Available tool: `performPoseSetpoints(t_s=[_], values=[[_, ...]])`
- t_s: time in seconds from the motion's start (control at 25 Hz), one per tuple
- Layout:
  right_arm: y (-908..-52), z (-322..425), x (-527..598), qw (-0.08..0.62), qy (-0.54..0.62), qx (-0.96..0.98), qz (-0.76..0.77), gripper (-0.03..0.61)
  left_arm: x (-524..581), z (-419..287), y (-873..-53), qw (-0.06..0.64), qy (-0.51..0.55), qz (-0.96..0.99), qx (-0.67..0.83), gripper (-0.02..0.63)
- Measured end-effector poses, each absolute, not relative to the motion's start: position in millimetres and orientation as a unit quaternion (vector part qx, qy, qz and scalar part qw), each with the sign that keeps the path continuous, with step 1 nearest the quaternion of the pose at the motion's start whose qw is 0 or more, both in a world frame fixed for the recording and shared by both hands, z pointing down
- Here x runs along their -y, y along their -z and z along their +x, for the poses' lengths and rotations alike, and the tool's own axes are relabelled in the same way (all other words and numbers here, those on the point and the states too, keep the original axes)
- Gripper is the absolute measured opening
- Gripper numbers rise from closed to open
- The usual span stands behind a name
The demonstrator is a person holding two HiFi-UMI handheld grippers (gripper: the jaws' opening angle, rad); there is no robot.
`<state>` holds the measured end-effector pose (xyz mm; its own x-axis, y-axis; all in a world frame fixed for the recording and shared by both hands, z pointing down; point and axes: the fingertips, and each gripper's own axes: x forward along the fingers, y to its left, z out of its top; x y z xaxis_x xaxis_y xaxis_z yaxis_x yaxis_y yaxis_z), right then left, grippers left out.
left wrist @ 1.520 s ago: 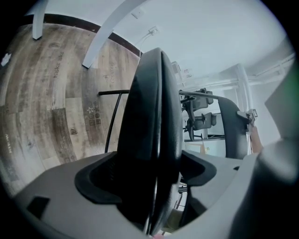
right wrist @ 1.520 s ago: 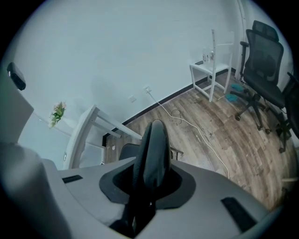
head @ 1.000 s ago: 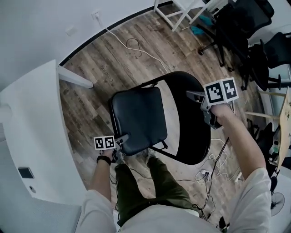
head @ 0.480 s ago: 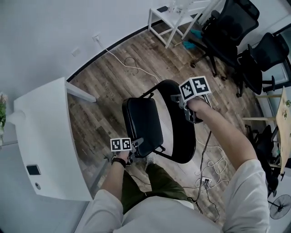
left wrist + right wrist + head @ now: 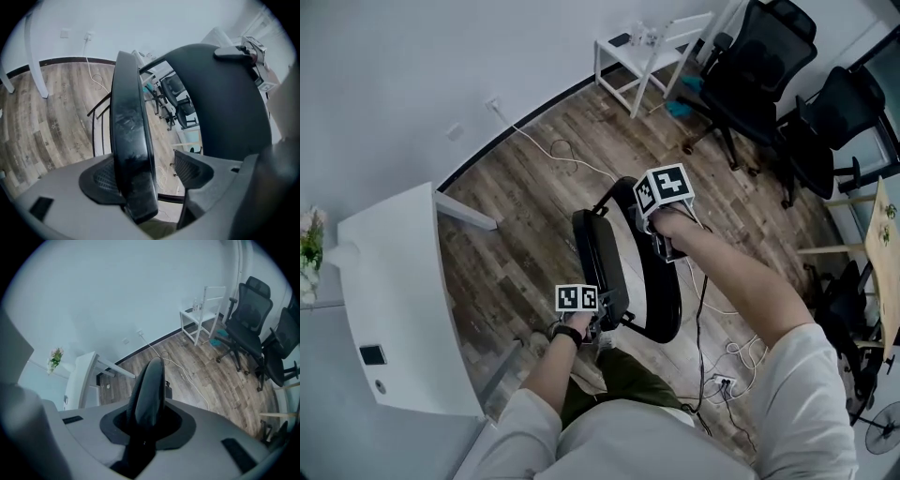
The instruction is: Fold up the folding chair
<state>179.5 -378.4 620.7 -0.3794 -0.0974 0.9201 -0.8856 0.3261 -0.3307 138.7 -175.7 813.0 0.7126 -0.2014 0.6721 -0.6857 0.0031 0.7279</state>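
The black folding chair stands on the wood floor in front of my legs. Its seat (image 5: 598,258) is tipped up almost upright, close to the round backrest (image 5: 670,300). My left gripper (image 5: 602,323) is at the seat's front edge. In the left gripper view the seat (image 5: 129,131) rests against the left pad (image 5: 101,180), with a gap to the right pad, so the left gripper (image 5: 150,173) is open. My right gripper (image 5: 639,214) is shut on the backrest's top rim (image 5: 150,385), pinched in the right gripper (image 5: 147,423). The backrest (image 5: 220,103) also fills the left gripper view's right side.
A white table (image 5: 394,281) stands close on the left. Black office chairs (image 5: 750,66) and a small white stand (image 5: 652,47) are at the back right. Cables (image 5: 572,155) run across the floor, and a power strip (image 5: 722,380) lies by my right side.
The seat has swung from nearly flat up to almost upright against the backrest. My left gripper rose with its front edge. The right gripper, on the backrest rim, shifted up and left.
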Motion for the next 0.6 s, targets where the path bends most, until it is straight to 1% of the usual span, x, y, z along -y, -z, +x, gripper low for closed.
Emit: performPoseSetpoints(t_s=[0.32, 0.6], values=[[-613, 180, 378, 0.431, -0.459, 0.685, 0.367, 0.104, 187, 208, -796, 0.605, -0.232, 0.711, 0.275, 0.351], [-610, 177, 377, 0.432, -0.457, 0.682, 0.374, 0.113, 194, 237, -797, 0.589, -0.258, 0.719, 0.263, 0.351]])
